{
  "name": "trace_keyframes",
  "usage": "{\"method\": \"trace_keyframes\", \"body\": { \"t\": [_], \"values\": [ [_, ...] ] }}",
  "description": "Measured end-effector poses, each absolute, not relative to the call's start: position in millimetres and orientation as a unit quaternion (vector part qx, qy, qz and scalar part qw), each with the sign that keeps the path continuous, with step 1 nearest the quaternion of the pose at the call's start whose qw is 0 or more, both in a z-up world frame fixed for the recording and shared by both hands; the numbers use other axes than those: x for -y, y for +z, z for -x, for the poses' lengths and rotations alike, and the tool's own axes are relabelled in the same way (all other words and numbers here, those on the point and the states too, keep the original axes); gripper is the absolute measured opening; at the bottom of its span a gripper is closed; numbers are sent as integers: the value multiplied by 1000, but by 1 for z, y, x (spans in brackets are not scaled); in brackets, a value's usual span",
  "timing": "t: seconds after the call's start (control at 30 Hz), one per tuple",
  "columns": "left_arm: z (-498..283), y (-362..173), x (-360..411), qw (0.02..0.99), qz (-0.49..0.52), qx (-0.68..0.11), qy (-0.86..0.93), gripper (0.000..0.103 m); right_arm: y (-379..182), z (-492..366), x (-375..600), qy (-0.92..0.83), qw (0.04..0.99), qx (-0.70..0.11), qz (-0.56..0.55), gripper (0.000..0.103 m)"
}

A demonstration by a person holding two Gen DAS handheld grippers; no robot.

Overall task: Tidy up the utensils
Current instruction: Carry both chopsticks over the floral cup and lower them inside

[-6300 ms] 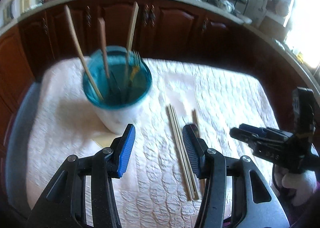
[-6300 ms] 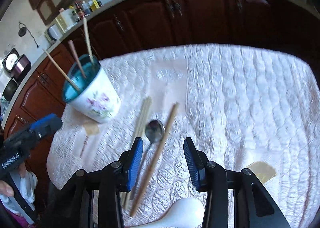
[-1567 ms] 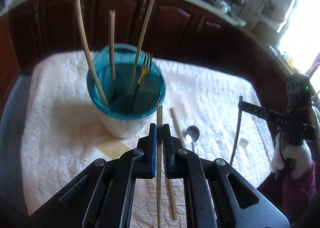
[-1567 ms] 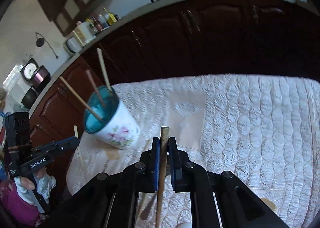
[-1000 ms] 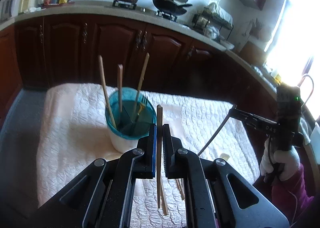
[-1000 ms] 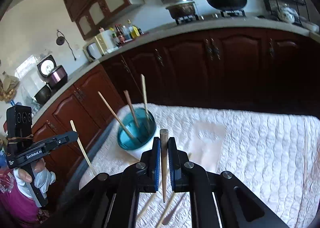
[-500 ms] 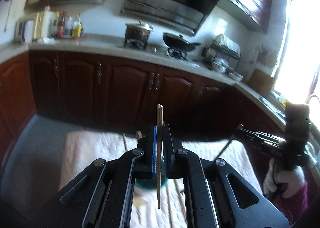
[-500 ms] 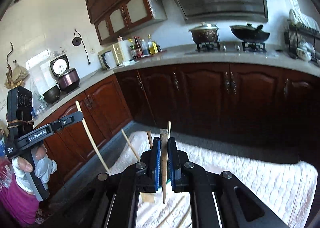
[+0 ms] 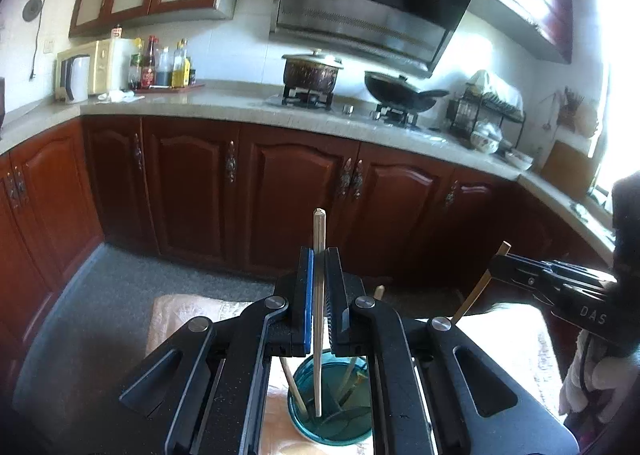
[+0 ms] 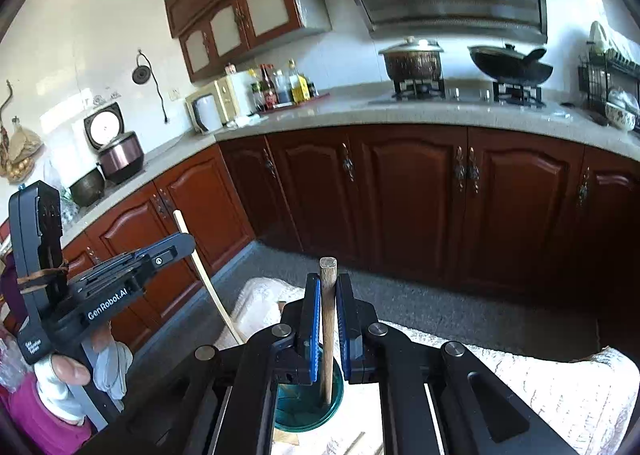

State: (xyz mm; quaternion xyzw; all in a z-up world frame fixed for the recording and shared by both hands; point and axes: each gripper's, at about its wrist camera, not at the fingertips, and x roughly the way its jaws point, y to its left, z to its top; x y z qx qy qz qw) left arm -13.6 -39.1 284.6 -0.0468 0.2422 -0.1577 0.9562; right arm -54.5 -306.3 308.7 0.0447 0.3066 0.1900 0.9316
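Note:
My left gripper (image 9: 318, 255) is shut on a thin pale chopstick (image 9: 318, 295) held upright, its lower tip hanging over the teal-rimmed utensil cup (image 9: 332, 427). The cup holds several sticks and a fork. My right gripper (image 10: 328, 283) is shut on a thicker wooden stick (image 10: 328, 319), also upright, its lower end over the same cup (image 10: 308, 411). Each gripper shows in the other's view: the right one (image 9: 500, 255) at the right edge, the left one (image 10: 188, 239) at the left with its chopstick (image 10: 208, 279).
The cup stands on a table with a white quilted cloth (image 10: 560, 383). Dark wooden cabinets (image 10: 416, 199) and a countertop with a pot (image 10: 412, 63) and wok (image 10: 510, 65) run behind. Grey floor (image 9: 120, 295) lies between table and cabinets.
Both grippers closed on sticks from the cloth, lifted them and tilted them upright. In the last half second both came in over the cup, sticks hanging above its mouth.

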Motion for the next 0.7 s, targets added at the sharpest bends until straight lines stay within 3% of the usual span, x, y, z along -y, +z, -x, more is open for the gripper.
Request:
{"method": "trace_keyframes", "body": {
  "t": [0.7],
  "values": [
    [-3,206,69,943,5,-301,-143,4,229,17,309,202,897,-384,-82,7]
  ]
}}
